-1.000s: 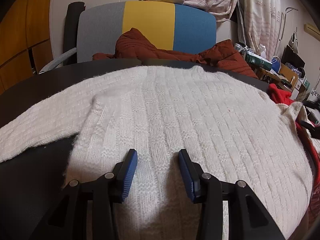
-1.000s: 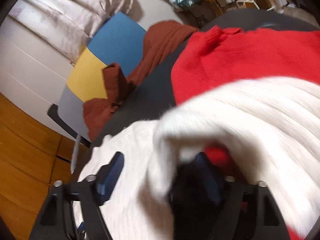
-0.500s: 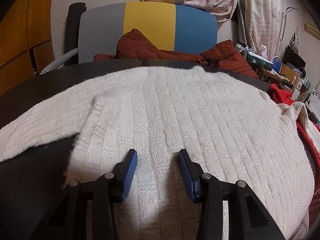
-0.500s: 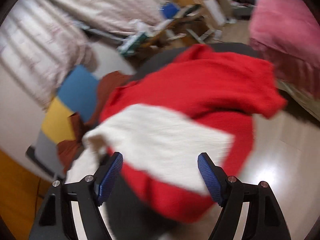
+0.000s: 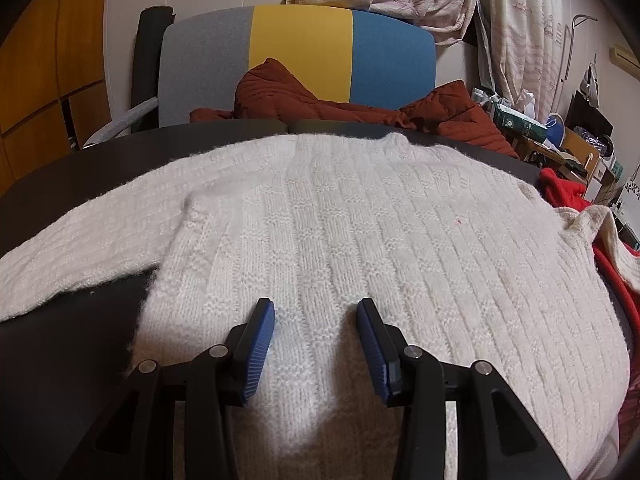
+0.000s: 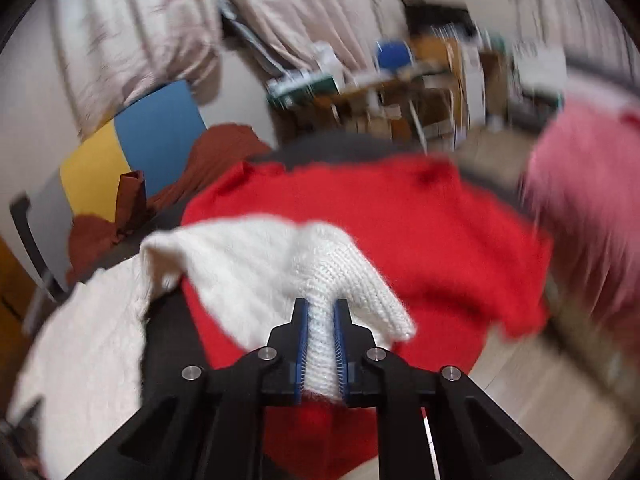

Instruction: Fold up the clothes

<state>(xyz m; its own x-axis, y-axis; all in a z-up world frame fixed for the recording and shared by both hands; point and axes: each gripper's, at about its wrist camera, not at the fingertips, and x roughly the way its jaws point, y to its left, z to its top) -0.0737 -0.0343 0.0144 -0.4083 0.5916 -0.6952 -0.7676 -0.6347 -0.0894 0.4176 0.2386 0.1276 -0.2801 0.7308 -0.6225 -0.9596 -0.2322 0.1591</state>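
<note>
Right gripper clamped on the white sweater's sleeve end, sleeve running back toward the body at its left.

The right gripper (image 6: 321,338), its jaws having just closed, pinched a fold of the sleeve (image 6: 280,264) of the white sweater (image 5: 360,240); from the pads the sleeve's long axis ran up and left to the body spread flat on the dark table (image 5: 80,176), over a red garment (image 6: 400,220). The left gripper (image 5: 316,344) stood half open with nothing between its pads, low over the body near the hem, so the right was the nearer to the sleeve. Motion blur smeared the right view; the sleeve's joint with the shoulder and the hem itself were hard to make out.
</note>
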